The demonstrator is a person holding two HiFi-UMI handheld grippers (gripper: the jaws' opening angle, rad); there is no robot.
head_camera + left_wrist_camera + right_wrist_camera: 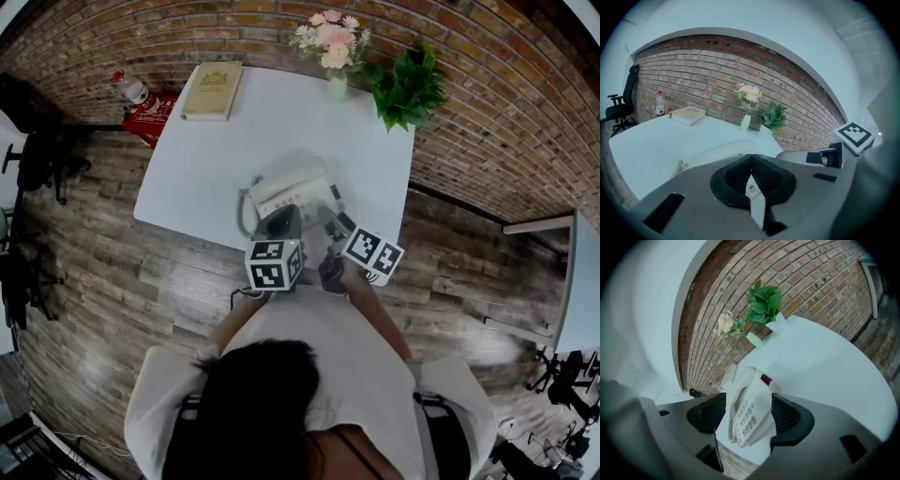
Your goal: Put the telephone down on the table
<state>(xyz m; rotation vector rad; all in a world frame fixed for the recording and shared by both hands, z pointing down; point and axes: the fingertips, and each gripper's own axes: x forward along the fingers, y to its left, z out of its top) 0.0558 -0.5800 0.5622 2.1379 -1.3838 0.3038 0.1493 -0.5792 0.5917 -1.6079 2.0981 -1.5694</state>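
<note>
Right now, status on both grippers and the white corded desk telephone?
Left gripper shut, empty. Right gripper shut on the white corded desk telephone at the white table's near edge; touchdown unclear. Nothing blocking.

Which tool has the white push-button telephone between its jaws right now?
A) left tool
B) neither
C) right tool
C: the white push-button telephone sits between the jaws of the right tool, while the left tool is closed on nothing.

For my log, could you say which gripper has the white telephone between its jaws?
The right gripper: the white push-button telephone is held between its jaws, whereas the left gripper has its jaws shut together.
</note>
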